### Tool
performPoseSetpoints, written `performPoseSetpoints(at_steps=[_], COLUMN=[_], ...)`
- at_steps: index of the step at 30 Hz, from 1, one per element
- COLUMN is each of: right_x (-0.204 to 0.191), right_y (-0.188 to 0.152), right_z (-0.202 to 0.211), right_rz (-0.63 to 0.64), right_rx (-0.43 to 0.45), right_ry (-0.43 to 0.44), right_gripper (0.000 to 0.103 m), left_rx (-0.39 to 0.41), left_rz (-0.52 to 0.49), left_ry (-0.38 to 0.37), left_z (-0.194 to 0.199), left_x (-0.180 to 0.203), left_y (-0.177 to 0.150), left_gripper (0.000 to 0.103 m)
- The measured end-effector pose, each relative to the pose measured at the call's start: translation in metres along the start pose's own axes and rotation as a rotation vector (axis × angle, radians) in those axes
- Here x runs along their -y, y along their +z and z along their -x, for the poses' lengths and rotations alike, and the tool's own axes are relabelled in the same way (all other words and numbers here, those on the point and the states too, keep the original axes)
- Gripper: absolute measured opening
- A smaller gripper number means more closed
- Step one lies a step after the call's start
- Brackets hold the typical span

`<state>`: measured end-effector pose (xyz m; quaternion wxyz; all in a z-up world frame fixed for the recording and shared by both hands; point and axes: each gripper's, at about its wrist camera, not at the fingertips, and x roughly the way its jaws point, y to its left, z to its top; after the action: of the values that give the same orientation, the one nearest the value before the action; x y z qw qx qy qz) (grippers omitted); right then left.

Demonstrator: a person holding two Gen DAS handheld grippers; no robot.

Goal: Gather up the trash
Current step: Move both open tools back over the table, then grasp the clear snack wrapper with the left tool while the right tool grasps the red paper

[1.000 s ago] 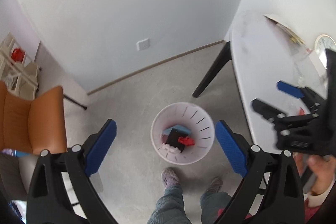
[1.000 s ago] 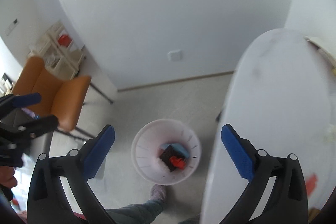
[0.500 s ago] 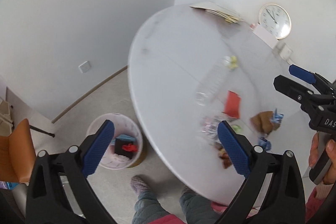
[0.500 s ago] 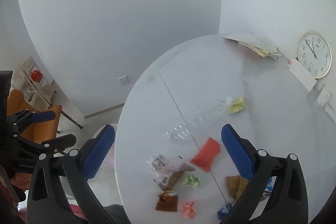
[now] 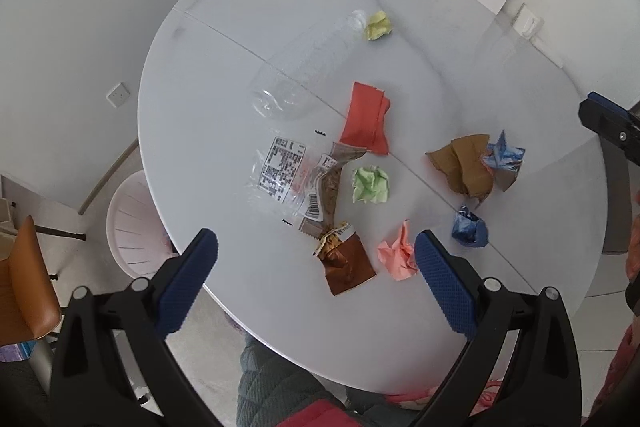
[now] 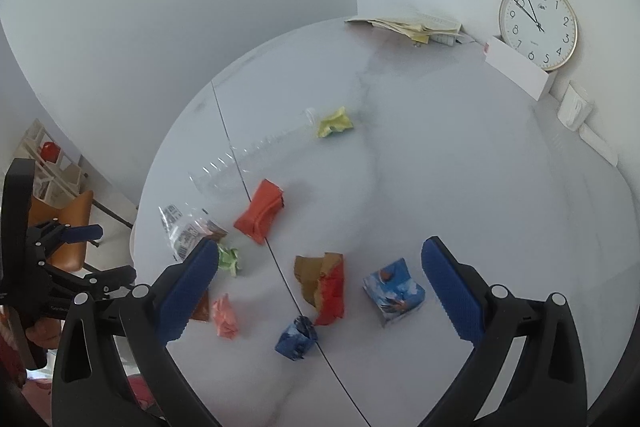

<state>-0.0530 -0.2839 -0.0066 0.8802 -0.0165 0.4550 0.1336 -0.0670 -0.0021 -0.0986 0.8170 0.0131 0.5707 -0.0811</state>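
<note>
**Two empty grippers over a littered table**

Both grippers hang above the round white table [image 5: 224,39], jaws spread wide and holding nothing. The left gripper [image 5: 316,263] sits over the near edge, just above a brown foil wrapper [image 5: 348,265] and a pink paper ball [image 5: 396,257]. The right gripper [image 6: 318,269] is over a torn brown and red wrapper [image 6: 324,285], with a blue printed carton [image 6: 394,291] just to its right and a small dark blue wad [image 6: 296,339] nearer the camera.

The rest of the trash lies scattered mid-table: a green paper ball [image 5: 370,185], a clear printed plastic bag [image 5: 282,173], a folded red packet [image 5: 366,117], a clear plastic bottle [image 5: 304,67] on its side, and a yellow paper ball [image 5: 378,25] by the bottle's neck. A pale basket [image 5: 128,223] stands on the floor, partly tucked under the table's left edge. A clock [image 6: 538,25] leans against the wall at the far side, beside a pile of papers [image 6: 408,25].
</note>
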Motion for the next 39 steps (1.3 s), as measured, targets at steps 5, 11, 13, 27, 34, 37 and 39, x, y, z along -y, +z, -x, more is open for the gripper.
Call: performPoseSetpoints(at_steps=[5,11,13,27,34,37,39], right_x=[0.016,0.009,0.005,-0.042,-0.063,-0.065,-0.067], right_y=[-0.008,0.002,0.007,0.027,0.019,0.017,0.016], right_z=[-0.009,-0.027,-0.034,-0.132,-0.193,-0.206,-0.21], right_rz=[-0.055,-0.032,-0.034,0.056,0.046,0.026,0.033], right_rx=[-0.005,-0.008,-0.011,-0.155,-0.238,-0.256,-0.264], right_ry=[0.027,0.056,0.072,0.138,0.1,0.077,0.056], right_gripper=[0.101,0.101,0.101,0.101,0.1,0.085,0.074], left_rx=[-0.003,0.011,0.0,-0.069,-0.037,-0.008,0.007], left_rz=[0.059,0.082,0.074,0.018,0.055,0.079,0.097], left_ry=[0.02,0.084,0.108,0.11,0.087,0.083,0.082], left_z=[-0.014,-0.046,-0.062,-0.1,-0.086,-0.071,-0.062], left_x=[-0.011,-0.015,-0.013,-0.012,-0.028,-0.035,-0.041], left_y=[0.011,0.037,0.044,0.05,0.053,0.052,0.049], left_gripper=[0.094,0.094,0.094,0.043,0.037,0.037,0.037])
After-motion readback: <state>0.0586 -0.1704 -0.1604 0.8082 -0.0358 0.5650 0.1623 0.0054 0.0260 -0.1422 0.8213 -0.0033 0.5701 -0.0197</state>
